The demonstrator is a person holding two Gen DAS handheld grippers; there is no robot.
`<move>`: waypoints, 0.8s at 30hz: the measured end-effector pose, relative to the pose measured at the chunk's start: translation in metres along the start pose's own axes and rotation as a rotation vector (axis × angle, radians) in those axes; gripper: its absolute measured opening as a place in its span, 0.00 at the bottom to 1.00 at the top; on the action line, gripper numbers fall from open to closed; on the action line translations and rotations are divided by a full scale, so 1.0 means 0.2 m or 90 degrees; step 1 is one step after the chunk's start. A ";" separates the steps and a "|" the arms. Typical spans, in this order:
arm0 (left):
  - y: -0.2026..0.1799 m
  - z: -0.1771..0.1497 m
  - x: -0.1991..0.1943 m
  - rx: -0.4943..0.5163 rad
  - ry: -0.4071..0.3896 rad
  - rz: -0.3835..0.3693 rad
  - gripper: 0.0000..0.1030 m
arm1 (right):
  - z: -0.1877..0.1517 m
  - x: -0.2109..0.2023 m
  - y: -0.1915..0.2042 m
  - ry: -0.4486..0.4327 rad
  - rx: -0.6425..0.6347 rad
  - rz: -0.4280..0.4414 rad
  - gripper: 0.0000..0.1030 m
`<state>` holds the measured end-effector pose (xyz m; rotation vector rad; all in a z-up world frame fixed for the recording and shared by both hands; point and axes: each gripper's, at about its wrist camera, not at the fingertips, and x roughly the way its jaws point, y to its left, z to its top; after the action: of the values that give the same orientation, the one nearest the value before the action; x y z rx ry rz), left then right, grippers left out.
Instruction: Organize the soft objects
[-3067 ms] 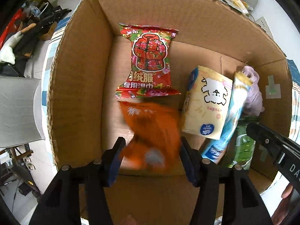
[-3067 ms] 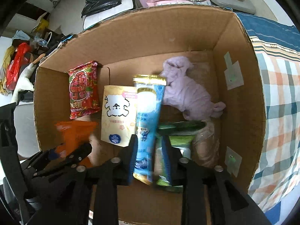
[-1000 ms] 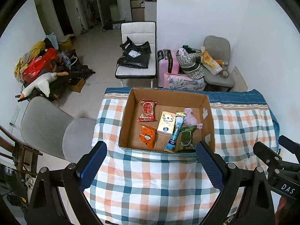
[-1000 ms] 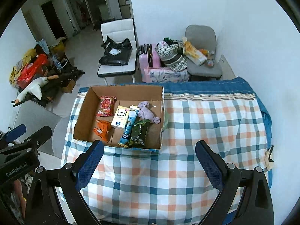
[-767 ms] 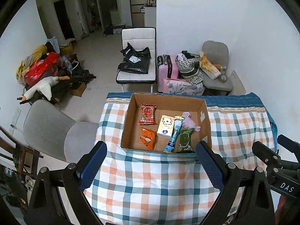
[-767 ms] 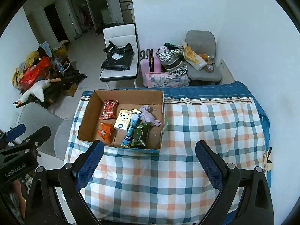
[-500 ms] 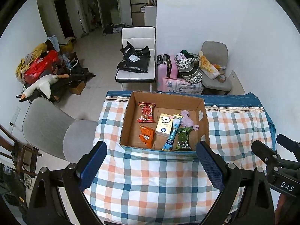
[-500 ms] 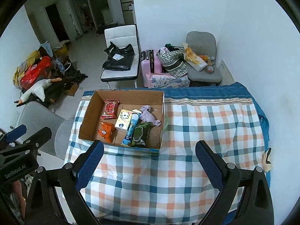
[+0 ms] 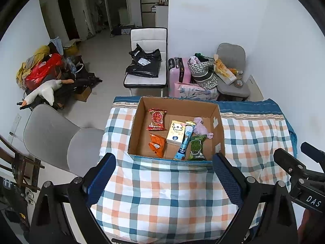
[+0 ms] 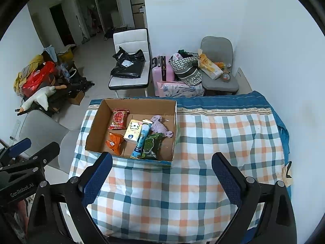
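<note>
- Six soft items lie inside one open cardboard box (image 9: 220,130): a red packet (image 9: 156,119) at far left, an orange packet (image 9: 156,143) nearer the front wall, a cream pack with a cartoon animal (image 9: 176,132), a blue tube-shaped pack (image 9: 185,141) leaning across the middle, a green packet (image 9: 196,147) and a lilac cloth (image 9: 200,126) at right
- Print on the packets is too small to read; "DAS" shows in the left view on the right gripper's body and "GenRobot.AI" in the right view on the left gripper's body
- Box stands on a table under a plaid cloth (image 9: 166,191) of orange, teal and white checks with a blue border at the far edge
- Left to right around the room: a heap of bags with a white plush goose (image 9: 43,91), one grey chair (image 9: 54,138) beside the table, one white chair (image 9: 147,61) holding a black bag, one pink suitcase (image 9: 179,75), and a second grey chair (image 9: 232,71) piled with bags against the white wall
- Left gripper (image 9: 164,180) has its jaws spread wide and holds nothing, raised well back from the box
- Right gripper (image 10: 162,178) likewise has its jaws released wide and carries nothing, over the plaid cloth
</note>
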<state>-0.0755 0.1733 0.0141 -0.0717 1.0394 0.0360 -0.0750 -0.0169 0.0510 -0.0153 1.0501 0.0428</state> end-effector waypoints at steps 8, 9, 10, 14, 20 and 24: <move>0.00 0.00 -0.01 0.001 -0.001 0.000 0.95 | 0.00 -0.02 -0.01 -0.001 -0.002 -0.009 0.97; 0.00 0.00 -0.01 0.001 0.000 0.000 0.95 | 0.00 -0.02 -0.01 -0.001 -0.002 -0.009 0.97; -0.01 0.00 -0.01 0.001 -0.001 -0.001 0.95 | 0.00 -0.02 -0.01 -0.002 -0.001 -0.008 0.97; -0.01 0.00 -0.02 0.000 -0.002 -0.002 0.95 | 0.00 -0.03 -0.02 -0.005 0.000 -0.011 0.97; -0.01 0.01 -0.03 0.001 -0.003 -0.002 0.95 | 0.01 -0.04 -0.03 -0.011 0.003 -0.014 0.97; -0.01 0.01 -0.03 0.000 -0.003 -0.003 0.95 | 0.01 -0.05 -0.03 -0.011 0.004 -0.014 0.97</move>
<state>-0.0777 0.1716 0.0204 -0.0734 1.0345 0.0313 -0.0777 -0.0240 0.0596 -0.0217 1.0327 0.0195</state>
